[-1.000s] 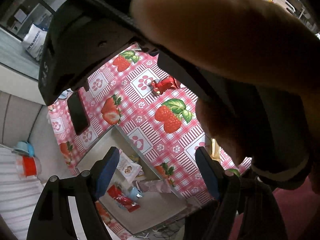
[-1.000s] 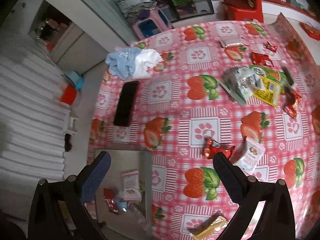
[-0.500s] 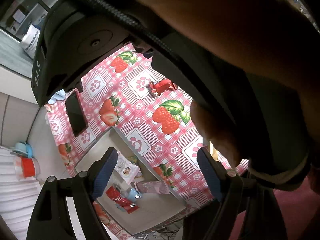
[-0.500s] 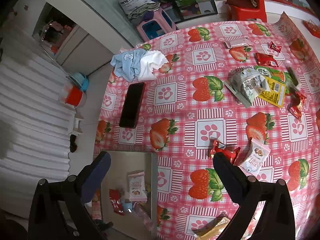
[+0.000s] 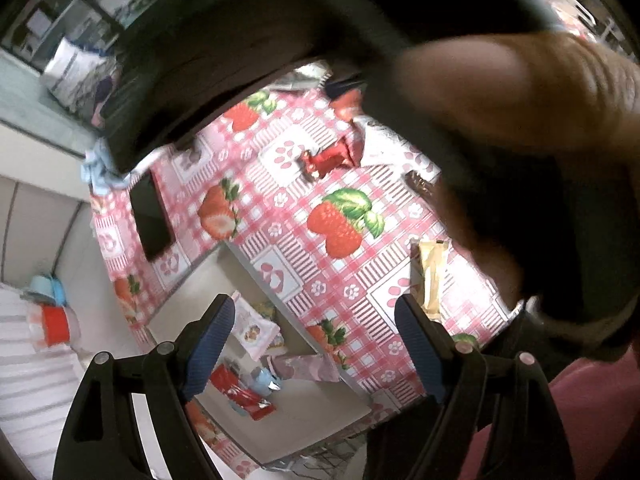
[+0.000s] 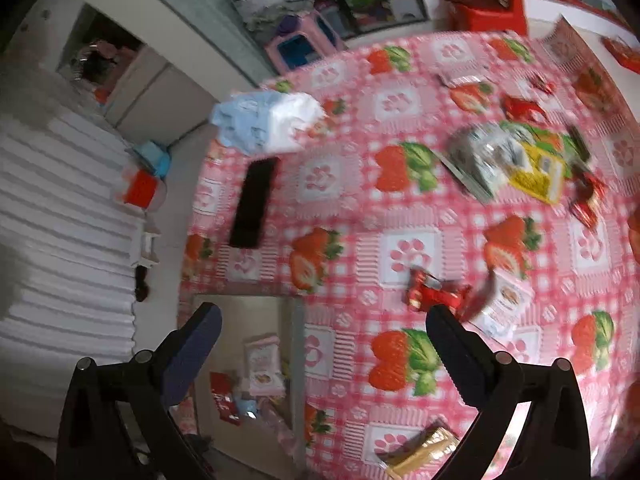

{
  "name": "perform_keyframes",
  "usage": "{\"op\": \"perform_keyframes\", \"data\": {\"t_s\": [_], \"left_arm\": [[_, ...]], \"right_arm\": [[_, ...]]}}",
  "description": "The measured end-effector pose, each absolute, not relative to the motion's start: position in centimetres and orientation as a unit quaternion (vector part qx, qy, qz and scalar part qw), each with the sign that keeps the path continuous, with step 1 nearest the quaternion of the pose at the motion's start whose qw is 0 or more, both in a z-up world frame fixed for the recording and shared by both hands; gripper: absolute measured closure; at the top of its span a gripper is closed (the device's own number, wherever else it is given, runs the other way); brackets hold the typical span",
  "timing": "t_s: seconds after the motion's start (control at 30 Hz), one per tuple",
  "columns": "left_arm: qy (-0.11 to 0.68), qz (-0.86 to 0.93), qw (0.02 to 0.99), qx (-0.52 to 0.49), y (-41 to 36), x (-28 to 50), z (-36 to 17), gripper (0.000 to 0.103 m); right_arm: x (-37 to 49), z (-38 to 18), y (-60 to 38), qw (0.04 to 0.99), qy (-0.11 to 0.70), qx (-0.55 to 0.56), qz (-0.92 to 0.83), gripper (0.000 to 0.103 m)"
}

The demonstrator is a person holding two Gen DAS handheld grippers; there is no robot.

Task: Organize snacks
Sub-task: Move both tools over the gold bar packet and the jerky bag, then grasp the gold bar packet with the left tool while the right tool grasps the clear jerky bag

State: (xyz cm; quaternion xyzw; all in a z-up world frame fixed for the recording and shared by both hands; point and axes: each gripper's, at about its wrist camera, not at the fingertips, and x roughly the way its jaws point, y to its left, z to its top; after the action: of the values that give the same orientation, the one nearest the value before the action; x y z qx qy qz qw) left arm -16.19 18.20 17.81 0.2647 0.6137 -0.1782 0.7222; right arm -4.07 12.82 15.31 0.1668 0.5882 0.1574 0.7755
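- While both hover over the tablecloth [image 6: 408, 208], the left gripper [image 5: 316, 340] and right gripper [image 6: 320, 336] gape wide, holding nothing.
- Box [image 5: 320, 412] below already has snacks.
- Gold bar [image 5: 430, 276] nearby, red wrapper [image 6: 434, 292] beyond, phone [image 6: 254, 202] further out.

No wording comes clear anywhere right now: the white packet [image 6: 505, 304] beside the red wrapper [image 6: 434, 290] shows print, and so does the yellow pouch [image 6: 538, 174], all blurred past reading.
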Motion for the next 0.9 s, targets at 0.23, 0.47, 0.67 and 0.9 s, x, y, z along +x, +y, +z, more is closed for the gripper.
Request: {"op": "perform_keyframes", "data": {"t_s": [0.23,0.47,0.67,0.9], "left_arm": [[0.653,-0.142,0.710,0.224,21.3,-15.2,15.4,0.018],[0.684,-0.163,0.678,0.214,21.0,-15.9,12.1,0.018],[0.698,-0.232,0.648,0.198,17.1,-17.1,8.6,0.018],[0.718,-0.256,0.621,0.182,13.0,-18.0,4.0,0.018]], "right_arm": [[-6.5,9.3,5.7,0.730,0.656,0.188,0.048,0.000],[-12.9,2.4,-0.7,0.649,0.737,0.182,-0.054,0.000],[-16.8,0.1,-2.4,0.611,0.765,0.190,-0.072,0.000],[-18.6,0.1,-4.0,0.603,0.775,0.176,-0.071,0.000]]}}
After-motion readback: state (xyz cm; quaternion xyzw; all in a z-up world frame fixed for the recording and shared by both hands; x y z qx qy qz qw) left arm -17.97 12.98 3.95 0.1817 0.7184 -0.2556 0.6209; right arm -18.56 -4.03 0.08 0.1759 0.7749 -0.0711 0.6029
